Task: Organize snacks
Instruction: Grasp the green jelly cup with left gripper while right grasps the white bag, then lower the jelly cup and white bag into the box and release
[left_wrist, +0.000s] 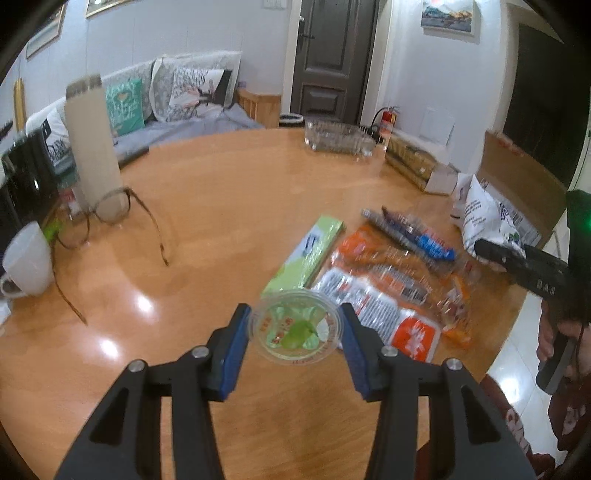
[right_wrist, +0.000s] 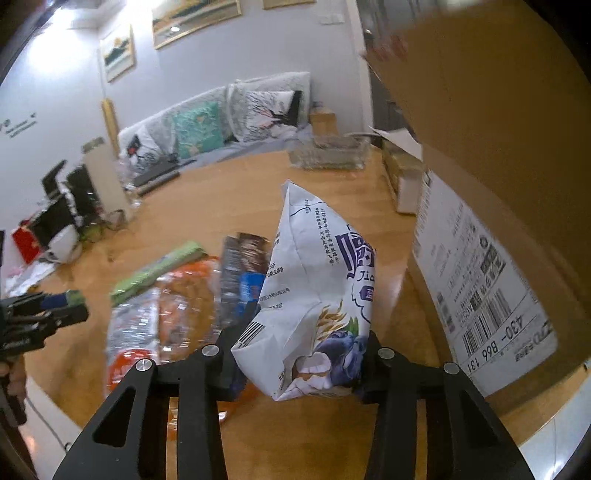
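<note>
Behind the round wooden table (left_wrist: 229, 206), a sofa with cushions (left_wrist: 173, 96) is sitting against the wall. The left gripper (left_wrist: 295, 328) is pinching a small clear jelly cup (left_wrist: 294, 329) between its blue pads, rim facing the camera, above the table's near edge. The right gripper (right_wrist: 301, 363) is clamping the lower end of a white snack bag (right_wrist: 317, 291), its long axis standing nearly upright, beside a cardboard box (right_wrist: 491, 155). Orange snack packs (left_wrist: 384, 295) and a green pack (left_wrist: 306, 254) are lying flat, long axes running away from the person.
</note>
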